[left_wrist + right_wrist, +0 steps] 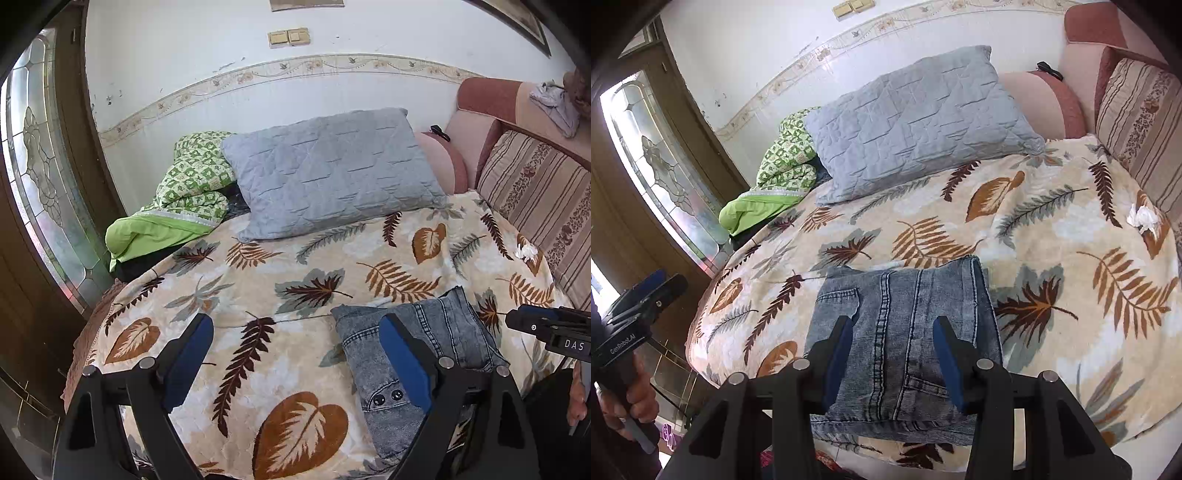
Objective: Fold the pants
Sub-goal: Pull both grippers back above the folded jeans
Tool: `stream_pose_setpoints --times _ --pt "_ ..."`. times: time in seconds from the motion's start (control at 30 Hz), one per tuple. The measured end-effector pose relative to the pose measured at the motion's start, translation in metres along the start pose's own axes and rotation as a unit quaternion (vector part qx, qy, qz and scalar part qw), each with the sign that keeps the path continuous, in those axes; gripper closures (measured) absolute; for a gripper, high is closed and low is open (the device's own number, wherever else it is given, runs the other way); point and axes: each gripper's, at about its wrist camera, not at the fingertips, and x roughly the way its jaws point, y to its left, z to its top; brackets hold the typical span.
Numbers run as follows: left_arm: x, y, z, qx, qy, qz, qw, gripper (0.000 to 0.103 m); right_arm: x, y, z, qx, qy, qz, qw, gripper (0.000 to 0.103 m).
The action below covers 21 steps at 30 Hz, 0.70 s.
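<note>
Blue-grey denim pants [905, 332] lie folded into a compact rectangle near the front edge of the bed; they also show in the left wrist view [417, 354], at the right. My right gripper [892, 326] is open and empty, its blue-padded fingers above the folded pants. My left gripper [295, 325] is open and empty, held to the left of the pants over the bedspread. The right gripper's tip shows at the right edge of the left wrist view [546, 325]. The left gripper, in a hand, shows at the left edge of the right wrist view [646, 291].
The bed wears a cream leaf-print bedspread [295, 273]. A grey quilted pillow [332, 173] and a green patterned blanket [184, 192] lie at the head. A striped cushion [543, 192] lines the right side. A crumpled white tissue [1143, 218] lies near it. A glass-panelled door [40, 177] stands at the left.
</note>
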Motion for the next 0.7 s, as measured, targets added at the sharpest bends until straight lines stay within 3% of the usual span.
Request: stream_pose_setpoints --times 0.27,0.7 --pt "-0.0002 -0.0007 -0.0020 0.011 -0.006 0.027 0.9996 0.012 0.0008 -0.0026 -0.0023 0.004 0.002 0.000 1.000 0.054" --pt "0.0006 -0.0014 -0.0019 0.012 -0.005 0.029 0.9995 0.012 0.0006 -0.0078 -0.0042 0.013 0.001 0.002 1.000 0.054"
